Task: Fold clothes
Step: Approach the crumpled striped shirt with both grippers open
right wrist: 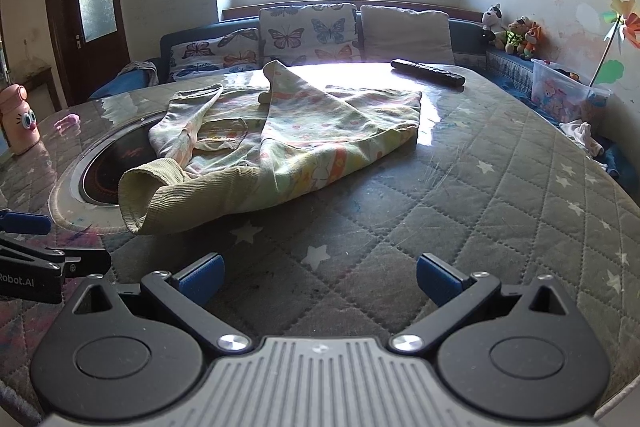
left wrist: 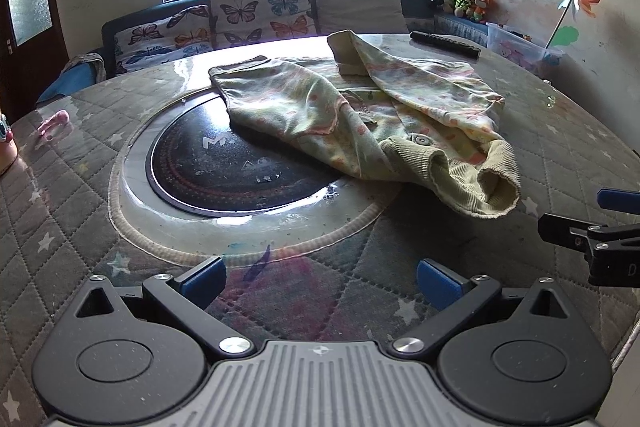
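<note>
Left gripper (left wrist: 321, 281) jaws spread; right gripper (right wrist: 320, 279) likewise.

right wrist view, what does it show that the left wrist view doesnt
Only the right wrist view shows the pink cartoon-eyed bottle whole and white cloth beside the table. Only the left wrist view shows most of the round black cooktop inset uncovered. Both share the crumpled pale green patterned garment on the quilted star-print table cover, the black remote control, and open, empty left gripper and right gripper.
</note>
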Available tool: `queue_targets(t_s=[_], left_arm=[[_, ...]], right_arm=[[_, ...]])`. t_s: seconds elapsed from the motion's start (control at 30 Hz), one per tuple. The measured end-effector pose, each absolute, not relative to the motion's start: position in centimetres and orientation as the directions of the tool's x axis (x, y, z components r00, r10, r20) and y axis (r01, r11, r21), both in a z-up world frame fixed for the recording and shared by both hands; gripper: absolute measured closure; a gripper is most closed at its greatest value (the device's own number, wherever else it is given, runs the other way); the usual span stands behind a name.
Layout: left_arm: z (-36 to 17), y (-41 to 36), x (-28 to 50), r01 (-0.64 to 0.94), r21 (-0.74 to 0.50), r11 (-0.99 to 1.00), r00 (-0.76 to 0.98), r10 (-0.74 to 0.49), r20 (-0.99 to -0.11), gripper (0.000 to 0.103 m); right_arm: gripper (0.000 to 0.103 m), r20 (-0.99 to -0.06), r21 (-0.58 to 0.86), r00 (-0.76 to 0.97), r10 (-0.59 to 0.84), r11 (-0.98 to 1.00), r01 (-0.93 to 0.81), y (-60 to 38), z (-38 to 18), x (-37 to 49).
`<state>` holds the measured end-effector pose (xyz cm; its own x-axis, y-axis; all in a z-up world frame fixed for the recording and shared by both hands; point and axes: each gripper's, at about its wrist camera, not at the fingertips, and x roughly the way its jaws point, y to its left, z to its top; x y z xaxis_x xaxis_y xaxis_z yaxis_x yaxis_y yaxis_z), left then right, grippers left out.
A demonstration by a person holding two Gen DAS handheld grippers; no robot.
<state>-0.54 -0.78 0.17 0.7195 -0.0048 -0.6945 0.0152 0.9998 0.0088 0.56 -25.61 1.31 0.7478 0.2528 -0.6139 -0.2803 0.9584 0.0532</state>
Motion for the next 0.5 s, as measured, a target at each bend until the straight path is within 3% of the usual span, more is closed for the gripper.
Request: queue_targets(t_s=[0.5], left_arm=[[-0.23,-1.38,-0.17,0.034,0.020,0.999,0.701,-0.010,-0.713,0.000]], right_arm=[[0.000,-0.617,0.055,0.746,0.249,0.960,-0.275,-25.79,1.13,0.66]])
